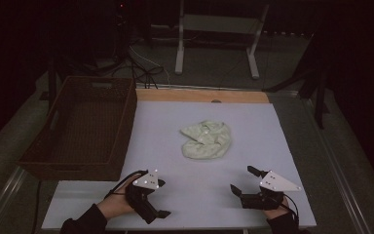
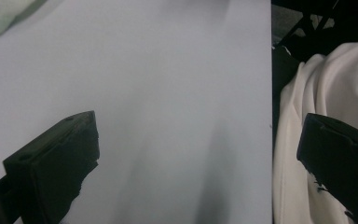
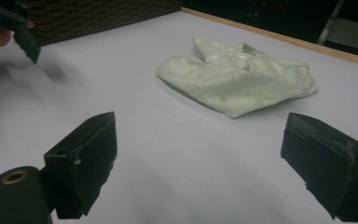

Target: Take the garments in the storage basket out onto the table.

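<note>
A: What's on the table [image 1: 272, 146]?

B: White top, wood strip along the far edge. A crumpled pale green cloth [image 1: 207, 140] lies abt mid-table, slightly toward the far side. Brown woven basket [image 1: 85, 126] sits at the left edge, nothing visible inside.

A: Grippers?

B: Both near the front edge, well apart from the cloth. Left gripper [image 1: 160, 199] is at front left, held in the person's hand [image 1: 114, 204], jaws spread wide, nothing btwn them. In the left gripper view its jaws stand far apart over bare white top, w/ a corner of the cloth at upper left and white fabric past the table edge on the right.

A: Right one?

B: Right gripper [image 1: 242, 179] at front right, jaws also spread wide, holding nothing. In the right gripper view the cloth [image 3: 235, 79] lies ahead of the open jaws, not touching them; basket wall [image 3: 98, 16] is at the top left, and the other gripper's jaw tip [image 3: 25, 42] shows at far left.
</note>
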The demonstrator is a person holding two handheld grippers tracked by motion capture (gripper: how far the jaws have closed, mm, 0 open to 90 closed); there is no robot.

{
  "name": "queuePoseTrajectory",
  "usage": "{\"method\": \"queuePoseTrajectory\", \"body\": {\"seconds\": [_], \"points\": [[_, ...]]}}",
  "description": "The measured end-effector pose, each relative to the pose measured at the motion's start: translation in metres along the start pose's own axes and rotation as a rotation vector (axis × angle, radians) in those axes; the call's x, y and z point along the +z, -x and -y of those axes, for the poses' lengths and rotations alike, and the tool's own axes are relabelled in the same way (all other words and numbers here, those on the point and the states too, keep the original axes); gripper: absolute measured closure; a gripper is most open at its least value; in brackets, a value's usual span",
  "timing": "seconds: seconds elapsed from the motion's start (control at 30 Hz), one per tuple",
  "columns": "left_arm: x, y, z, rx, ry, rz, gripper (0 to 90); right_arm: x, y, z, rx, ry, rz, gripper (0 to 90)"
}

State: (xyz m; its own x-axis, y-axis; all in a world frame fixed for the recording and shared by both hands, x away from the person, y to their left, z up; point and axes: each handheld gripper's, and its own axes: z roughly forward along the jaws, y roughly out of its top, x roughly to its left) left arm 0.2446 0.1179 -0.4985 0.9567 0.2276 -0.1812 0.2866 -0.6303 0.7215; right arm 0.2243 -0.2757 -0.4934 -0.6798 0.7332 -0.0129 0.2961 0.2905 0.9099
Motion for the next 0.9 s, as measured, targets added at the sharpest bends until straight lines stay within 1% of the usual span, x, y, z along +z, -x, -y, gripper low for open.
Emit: {"method": "queuePoseTrajectory", "body": {"seconds": [0.03,0.17,0.3,0.43,0.53,0.63,0.67,0.83,0.9], "points": [[0.000,0.000,0.000,0.000,0.000,0.000,0.0,0.000,0.000,0.000,0.000,0.000,0.000,10.8],[-0.005,0.004,0.009,-0.007,-0.002,-0.006,0.0,0.000,0.000,-0.001,0.000,0.002,-0.003,10.8],[-0.012,0.006,0.019,-0.019,-0.013,-0.026,0.0,0.000,-0.001,-0.001,-0.003,0.002,-0.008,10.8],[-0.021,0.006,0.028,-0.034,-0.001,-0.042,0.0,0.000,-0.001,0.000,0.002,0.000,-0.008,10.8],[-0.028,0.007,0.035,-0.039,-0.009,-0.059,0.0,0.000,-0.001,0.000,0.001,-0.003,-0.010,10.8],[-0.033,0.007,0.039,-0.045,-0.013,-0.061,0.0,0.000,-0.001,0.000,-0.002,-0.004,-0.008,10.8],[-0.038,0.008,0.044,-0.048,-0.011,-0.066,0.0,0.000,-0.001,0.000,0.001,-0.002,-0.009,10.8],[-0.048,0.012,0.056,-0.049,-0.018,-0.071,0.0,0.001,-0.001,0.000,-0.001,-0.007,-0.012,10.8],[-0.053,0.012,0.060,-0.058,-0.020,-0.071,0.0,0.002,-0.002,0.000,-0.004,-0.008,-0.009,10.8]]}}
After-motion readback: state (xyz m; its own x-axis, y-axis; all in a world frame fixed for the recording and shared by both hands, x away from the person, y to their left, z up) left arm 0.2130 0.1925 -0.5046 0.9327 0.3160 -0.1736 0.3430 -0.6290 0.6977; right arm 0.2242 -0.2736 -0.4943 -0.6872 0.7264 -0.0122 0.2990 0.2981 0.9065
